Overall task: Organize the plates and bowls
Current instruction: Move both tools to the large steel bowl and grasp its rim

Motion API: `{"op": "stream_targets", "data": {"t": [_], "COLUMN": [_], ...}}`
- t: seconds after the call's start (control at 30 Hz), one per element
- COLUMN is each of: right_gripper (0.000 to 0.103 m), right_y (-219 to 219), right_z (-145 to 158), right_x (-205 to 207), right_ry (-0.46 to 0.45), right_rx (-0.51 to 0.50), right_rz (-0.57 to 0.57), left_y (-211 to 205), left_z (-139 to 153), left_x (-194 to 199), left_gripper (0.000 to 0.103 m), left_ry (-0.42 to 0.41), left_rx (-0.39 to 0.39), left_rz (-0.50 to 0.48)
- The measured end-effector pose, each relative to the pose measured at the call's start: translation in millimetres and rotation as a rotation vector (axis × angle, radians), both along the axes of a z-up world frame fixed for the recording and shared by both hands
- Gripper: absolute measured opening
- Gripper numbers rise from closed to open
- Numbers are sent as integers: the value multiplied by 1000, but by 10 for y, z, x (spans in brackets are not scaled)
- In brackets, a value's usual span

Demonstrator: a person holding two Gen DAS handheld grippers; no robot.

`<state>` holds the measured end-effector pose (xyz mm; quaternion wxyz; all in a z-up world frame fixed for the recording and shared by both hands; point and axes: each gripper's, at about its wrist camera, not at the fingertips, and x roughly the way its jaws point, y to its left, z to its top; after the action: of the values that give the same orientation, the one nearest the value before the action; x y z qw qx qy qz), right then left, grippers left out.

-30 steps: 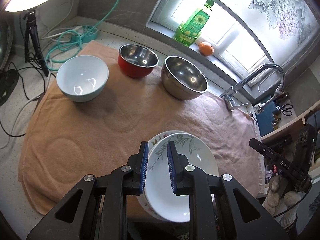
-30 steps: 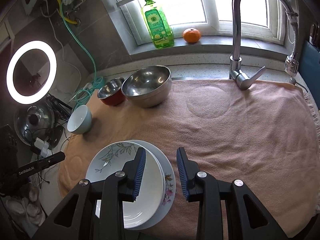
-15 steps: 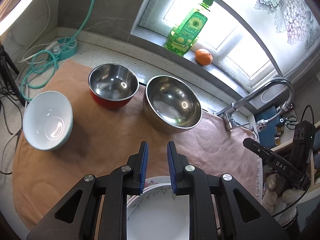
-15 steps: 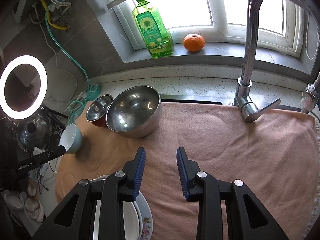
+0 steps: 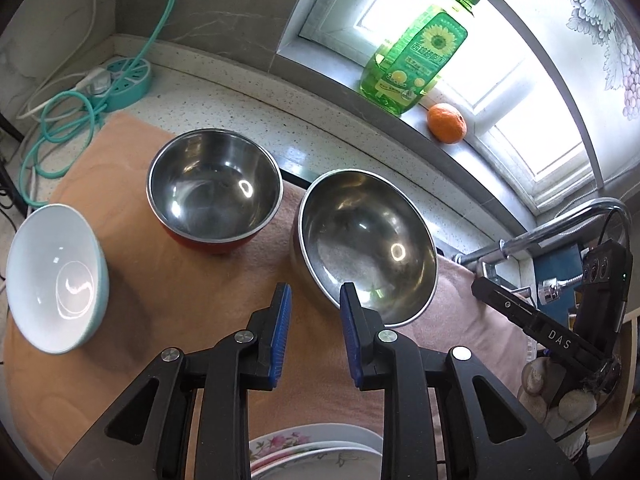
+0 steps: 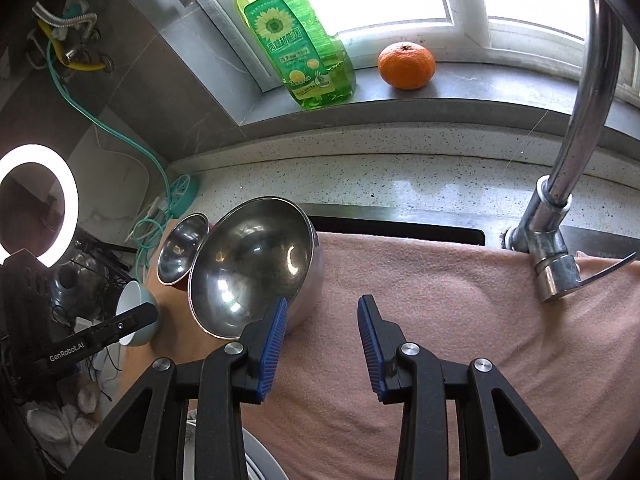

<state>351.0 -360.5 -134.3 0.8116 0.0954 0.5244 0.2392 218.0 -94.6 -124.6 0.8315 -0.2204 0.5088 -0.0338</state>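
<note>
Three bowls stand on a peach towel [image 5: 180, 280]: a large steel bowl [image 5: 366, 248] [image 6: 252, 272], a red bowl with a steel inside [image 5: 214, 192] [image 6: 182, 252], and a white bowl with a pale blue outside [image 5: 52, 276] [image 6: 136, 312]. My left gripper [image 5: 315, 300] hovers at the near rim of the large steel bowl; its jaws are opening with nothing between them. My right gripper [image 6: 324, 308] hangs at that bowl's right side, its jaws also opening and empty. Stacked flowered plates [image 5: 316, 452] [image 6: 260, 460] lie under both grippers at the bottom edge.
A chrome faucet [image 6: 560, 240] rises at the right over the towel [image 6: 440, 280]. A green soap bottle [image 6: 296, 40] and an orange [image 6: 406, 65] sit on the window sill. A turquoise power strip with cable [image 5: 120, 80] and a ring light [image 6: 38, 204] are at the left.
Both grippers have moved forward from above the stacked plates to the large steel bowl. The plates have slid to the bottom edge. Both pairs of jaws stand a little wider.
</note>
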Motion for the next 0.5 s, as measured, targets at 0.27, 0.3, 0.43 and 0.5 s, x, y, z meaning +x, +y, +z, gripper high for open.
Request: {"op": "stream_targets", "data": {"t": [0.27, 0.3, 0.43, 0.5], "right_gripper": [33, 33, 33, 33], "right_y": [167, 185, 230, 248], "right_z": [-121, -141, -215, -264], "right_x": [191, 213, 272, 290], "right_ry": [18, 21, 32, 46], "right_rx": [-12, -13, -37, -39], "right_rz": [15, 15, 0, -6], "left_y": [-6, -8, -14, -11], "left_z": [-116, -132, -194, -218], "left_x": [179, 200, 281, 318], "left_gripper": [23, 23, 23, 23], "left_ry": [29, 32, 44, 48], "left_rx": [2, 2, 4, 1], "left_rz": [3, 2, -18, -30]}}
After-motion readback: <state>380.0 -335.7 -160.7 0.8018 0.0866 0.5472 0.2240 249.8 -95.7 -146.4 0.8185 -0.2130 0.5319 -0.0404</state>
